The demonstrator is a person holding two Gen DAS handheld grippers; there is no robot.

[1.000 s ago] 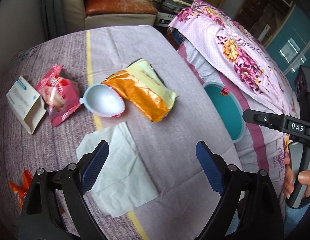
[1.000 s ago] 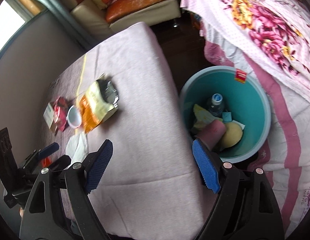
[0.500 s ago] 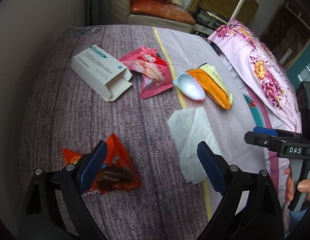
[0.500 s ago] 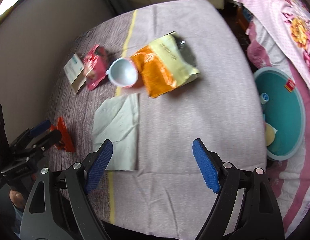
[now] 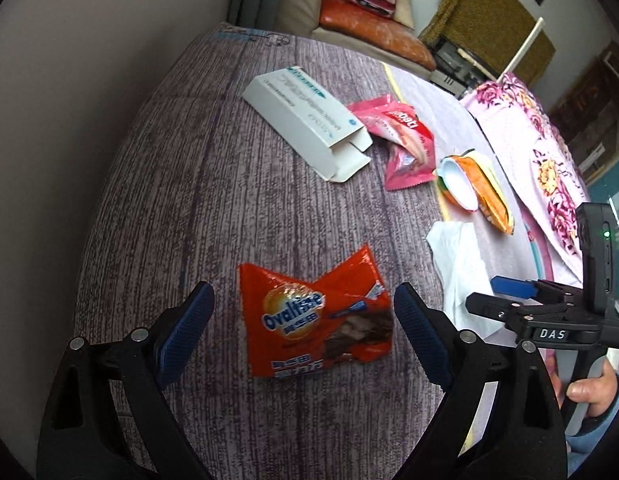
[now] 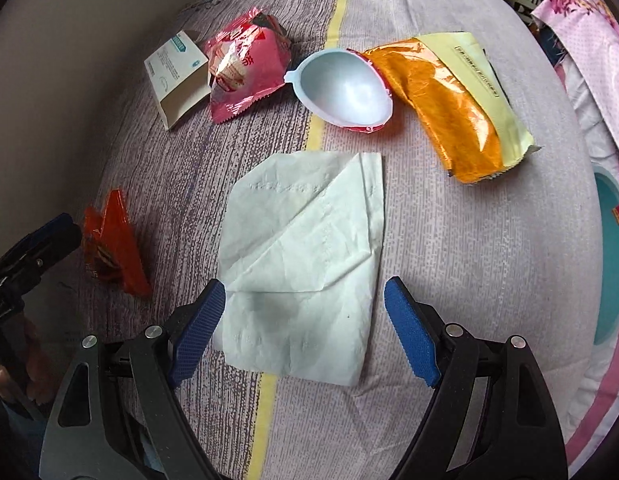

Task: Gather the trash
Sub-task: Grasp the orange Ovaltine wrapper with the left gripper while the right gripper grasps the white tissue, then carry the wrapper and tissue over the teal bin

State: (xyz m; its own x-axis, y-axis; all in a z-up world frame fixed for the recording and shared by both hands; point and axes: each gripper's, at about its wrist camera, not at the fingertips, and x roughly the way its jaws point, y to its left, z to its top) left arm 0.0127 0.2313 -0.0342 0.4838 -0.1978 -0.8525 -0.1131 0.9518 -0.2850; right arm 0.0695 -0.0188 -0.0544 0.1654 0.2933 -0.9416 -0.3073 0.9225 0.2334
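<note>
Trash lies scattered over a mauve, grey-streaked tablecloth (image 6: pixel 489 264). In the left wrist view an orange Ovaltine wrapper (image 5: pixel 315 314) sits at lower centre, framed by the blue pads of the left gripper (image 5: pixel 303 334), whose jaws stand released with the wrapper between them but untouched. In the right wrist view a white tissue (image 6: pixel 305 264), creased and folded, fills the centre; the right gripper (image 6: pixel 305 330) hangs over its near edge, jaws spread wide and grasping nothing. Above the tissue rests a pale plastic cup (image 6: pixel 345 88) on its side, touching an orange-and-yellow snack bag (image 6: pixel 453 108) to its right. To the cup's left lies a pink wrapper (image 6: pixel 245 68), and beside that a white carton (image 6: pixel 175 76) with an open end. At the right edge of the frame a teal bin (image 6: pixel 613 256) shows below the table. A floral bedspread (image 5: pixel 525 128) occupies the right side of the left wrist view, with a hand (image 5: pixel 589 390) on the right gripper's handle at lower right.
</note>
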